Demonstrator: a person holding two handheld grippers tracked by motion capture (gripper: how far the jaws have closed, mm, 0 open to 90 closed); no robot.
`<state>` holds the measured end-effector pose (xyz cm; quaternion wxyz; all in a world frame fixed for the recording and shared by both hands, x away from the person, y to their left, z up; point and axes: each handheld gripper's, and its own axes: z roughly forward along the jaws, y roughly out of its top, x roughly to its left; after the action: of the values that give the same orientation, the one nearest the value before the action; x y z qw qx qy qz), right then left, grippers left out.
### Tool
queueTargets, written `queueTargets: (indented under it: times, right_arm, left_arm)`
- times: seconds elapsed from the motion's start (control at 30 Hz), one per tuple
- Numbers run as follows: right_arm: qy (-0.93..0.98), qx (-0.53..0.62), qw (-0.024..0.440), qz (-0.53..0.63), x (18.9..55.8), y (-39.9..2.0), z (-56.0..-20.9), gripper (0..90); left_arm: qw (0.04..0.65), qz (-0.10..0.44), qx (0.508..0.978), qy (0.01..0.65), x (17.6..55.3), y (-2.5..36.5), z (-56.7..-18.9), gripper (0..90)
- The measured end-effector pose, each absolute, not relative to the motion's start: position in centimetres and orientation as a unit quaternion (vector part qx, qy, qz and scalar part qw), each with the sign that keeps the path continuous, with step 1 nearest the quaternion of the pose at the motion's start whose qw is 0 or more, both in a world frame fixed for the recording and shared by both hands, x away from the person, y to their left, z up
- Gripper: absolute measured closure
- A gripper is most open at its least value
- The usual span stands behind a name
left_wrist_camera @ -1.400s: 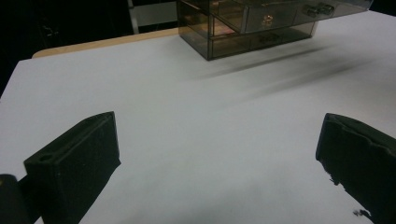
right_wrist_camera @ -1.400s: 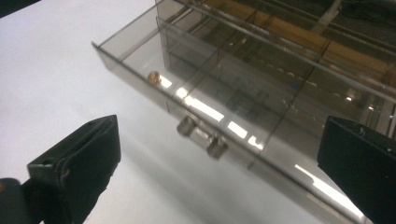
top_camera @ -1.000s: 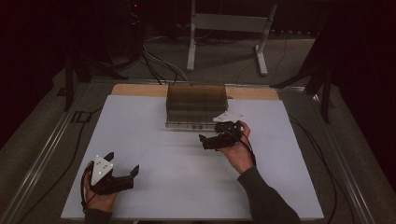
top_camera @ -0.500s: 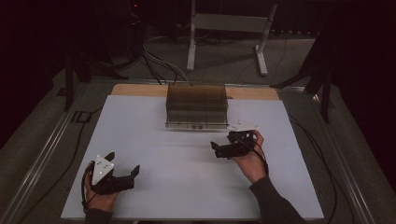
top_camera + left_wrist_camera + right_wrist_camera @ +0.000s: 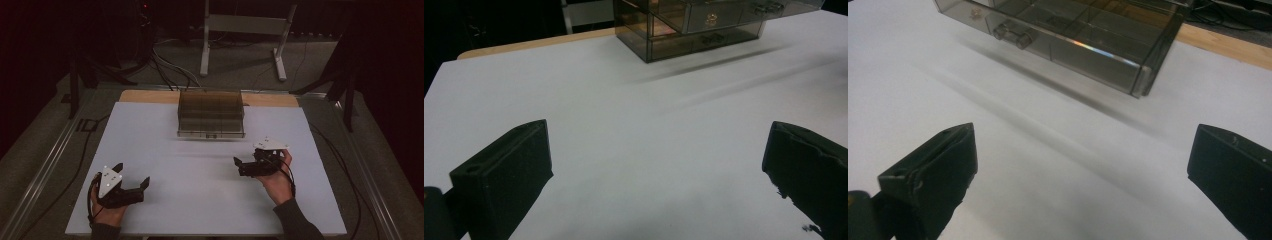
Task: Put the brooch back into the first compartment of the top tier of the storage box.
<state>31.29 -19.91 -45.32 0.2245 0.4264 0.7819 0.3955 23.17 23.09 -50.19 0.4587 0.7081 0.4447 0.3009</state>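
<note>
Both hand-held grippers hovering released before the drawer box [image 5: 211, 114]

Right hand-held gripper [image 5: 246, 167] is aiming toward 11 o'clock; best squaring on a handle [image 5: 1011, 32]; left hand-held gripper [image 5: 131, 184] is idling.

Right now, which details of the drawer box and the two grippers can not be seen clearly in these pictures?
- Drawer box, high view: what lies in its drawers is too small and dark behind the smoky walls.
- Drawer box, left gripper view: its top is cut off by the upper edge.
- Drawer handle, right gripper view: blurred.
- Left gripper and right gripper, high view: dark, fine detail lost.
</note>
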Motion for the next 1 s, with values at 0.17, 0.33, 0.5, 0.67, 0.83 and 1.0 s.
queueTargets:
  times: [0.17, 0.33, 0.5, 0.67, 0.83, 1.0]
  right_arm:
    - [0.777, 0.427, 0.232, 0.400, 30.8, -20.5, -45.3, 0.2]
    - [0.770, 0.436, 0.231, 0.404, 30.6, -21.2, -45.5, 0.2]
    - [0.766, 0.442, 0.231, 0.406, 30.3, -22.0, -45.7, 0.2]
    - [0.758, 0.451, 0.225, 0.414, 29.9, -23.0, -45.9, 0.2]
    - [0.754, 0.448, 0.227, 0.423, 29.3, -23.7, -46.3, 0.2]
    - [0.749, 0.450, 0.228, 0.430, 28.8, -24.4, -46.5, 0.2]
  left_arm:
    - [0.459, 0.301, 0.708, 0.445, 23.1, 23.1, -50.2, 0.3]
    - [0.458, 0.301, 0.708, 0.445, 23.1, 23.1, -50.2, 0.3]
    - [0.459, 0.301, 0.708, 0.445, 23.1, 23.1, -50.2, 0.3]
    - [0.458, 0.301, 0.708, 0.445, 23.1, 23.0, -50.2, 0.3]
    - [0.458, 0.300, 0.709, 0.444, 23.1, 23.0, -50.2, 0.3]
    - [0.458, 0.300, 0.709, 0.444, 23.1, 23.0, -50.2, 0.3]
